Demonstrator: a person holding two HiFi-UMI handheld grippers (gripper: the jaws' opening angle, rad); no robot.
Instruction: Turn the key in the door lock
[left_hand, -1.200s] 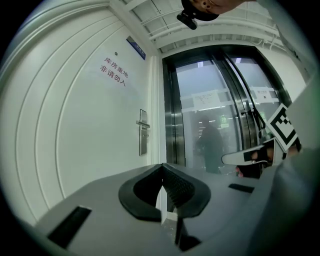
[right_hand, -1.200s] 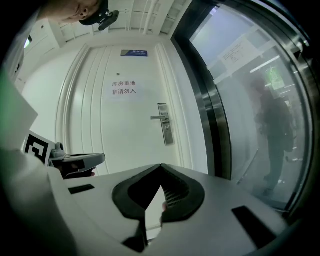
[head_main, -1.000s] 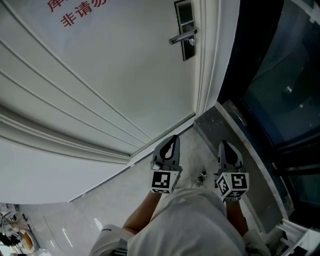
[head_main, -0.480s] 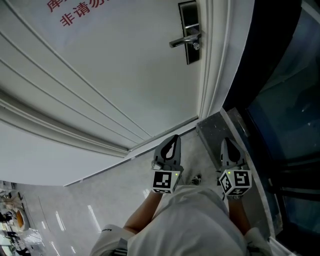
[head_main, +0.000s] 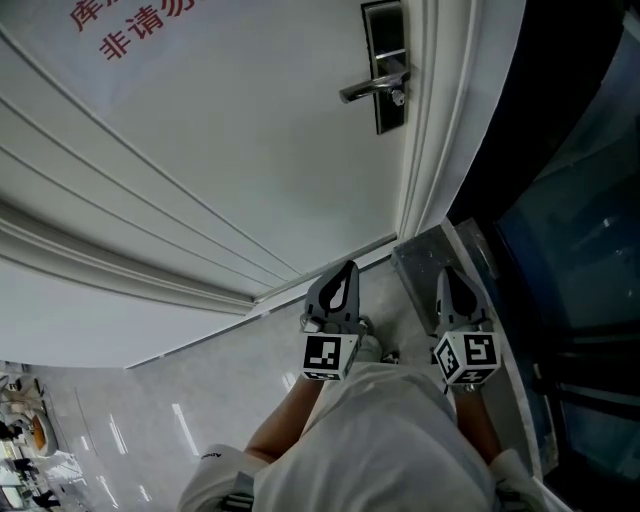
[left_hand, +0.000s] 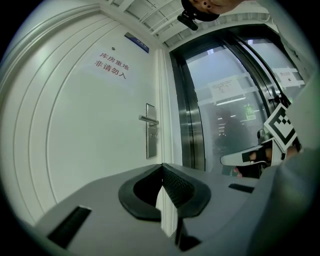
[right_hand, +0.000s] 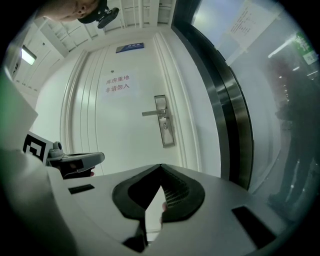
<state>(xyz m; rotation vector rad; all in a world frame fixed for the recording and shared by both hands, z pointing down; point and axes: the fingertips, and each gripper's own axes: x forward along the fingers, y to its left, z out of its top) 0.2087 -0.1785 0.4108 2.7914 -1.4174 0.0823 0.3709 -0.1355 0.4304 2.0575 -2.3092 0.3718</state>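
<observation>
Lock (head_main: 386, 115): on the door (head_main: 250, 150) near its right edge, well ahead of both pairs of jaws and touching neither. Lever handle (head_main: 368, 88) crosses the lock plate. A small thing just under the handle may be the key (head_main: 398, 97); too small to be sure.

Jaws:
- left gripper (head_main: 345, 274): tips together, nothing between them (left gripper view).
- right gripper (head_main: 447, 280): tips together, nothing held (right gripper view).
- both point roughly level at the door, side by side, close to the person's body.

Progress (judgement):
- nothing of the task proper done; this looks like the approach.
- no jaws on key, lock or handle.
- left to do: close the gap to the lock, open one pair of jaws, grip the key head, turn it.
- the right gripper view has the lock nearly dead ahead of its jaws, so it looks the better placed.

Surface and room:
- no surface here carries anything.
- pale glossy floor (head_main: 230, 400) lies below the jaws.
- a grey stone sill (head_main: 425, 255) runs along the floor just ahead of the right jaws.
- white panelled door with raised mouldings; red-lettered sign (head_main: 140, 25) up and left of the jaws, a small blue plate (right_hand: 129, 48) over the door.
- dark glass wall (head_main: 570, 200) to the right of the right jaws, metal-framed.
</observation>
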